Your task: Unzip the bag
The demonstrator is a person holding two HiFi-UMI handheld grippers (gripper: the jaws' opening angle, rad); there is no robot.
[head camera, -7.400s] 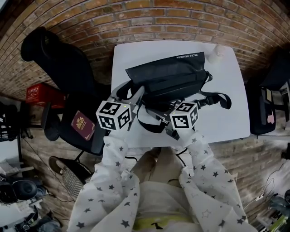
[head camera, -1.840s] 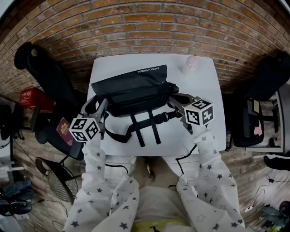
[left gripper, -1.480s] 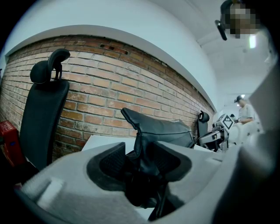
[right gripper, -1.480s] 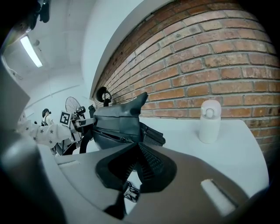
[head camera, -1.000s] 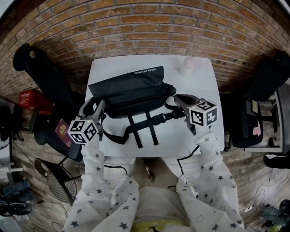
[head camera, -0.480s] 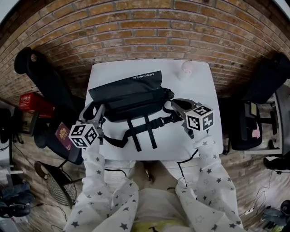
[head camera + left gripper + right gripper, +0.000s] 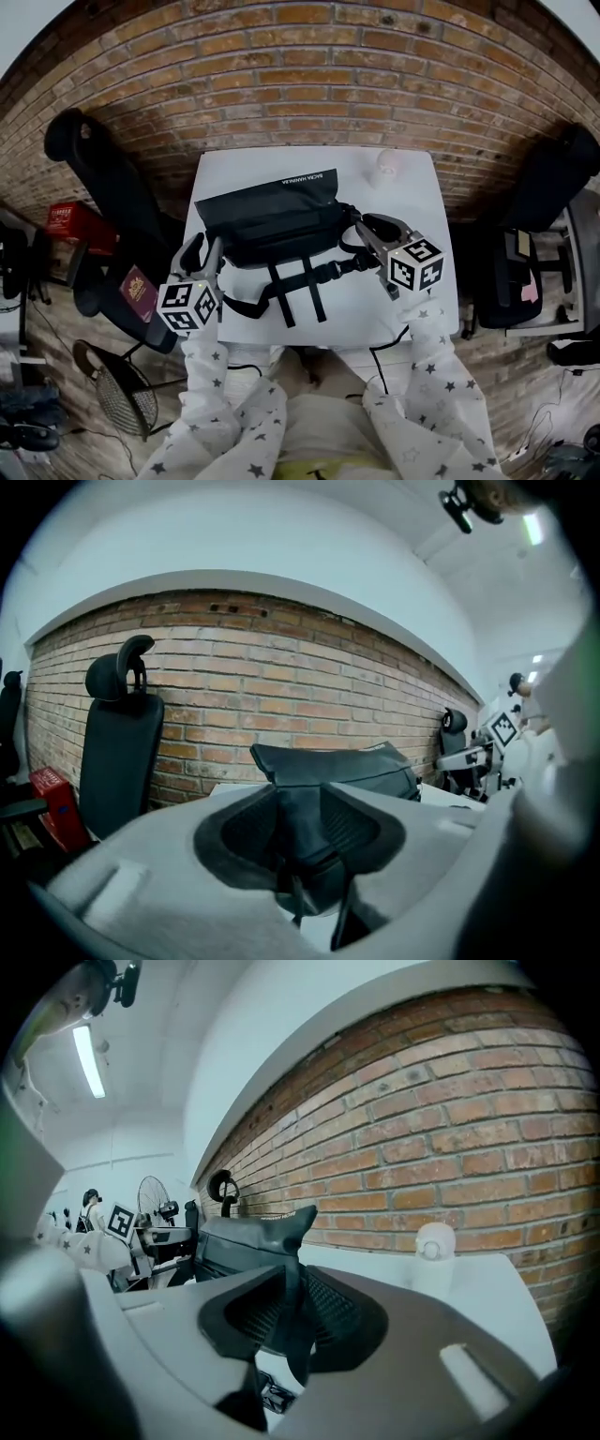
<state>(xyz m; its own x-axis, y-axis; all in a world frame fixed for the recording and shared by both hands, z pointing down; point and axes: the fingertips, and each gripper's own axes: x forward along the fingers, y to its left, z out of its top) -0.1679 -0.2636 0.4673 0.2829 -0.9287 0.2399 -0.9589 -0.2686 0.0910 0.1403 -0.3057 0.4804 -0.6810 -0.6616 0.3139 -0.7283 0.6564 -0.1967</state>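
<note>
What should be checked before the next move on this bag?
1. The bag rests on the table: ok.
2. The left gripper is at the bag's left end, jaws closing, fabric between its pads: ok.
3. The right gripper grips the dark strap: not ok. Its jaws are opening and the strap hangs loose between them.
4. The bag is already unzipped: cannot tell.
5. The white object stands clear of the bag: ok.
</note>
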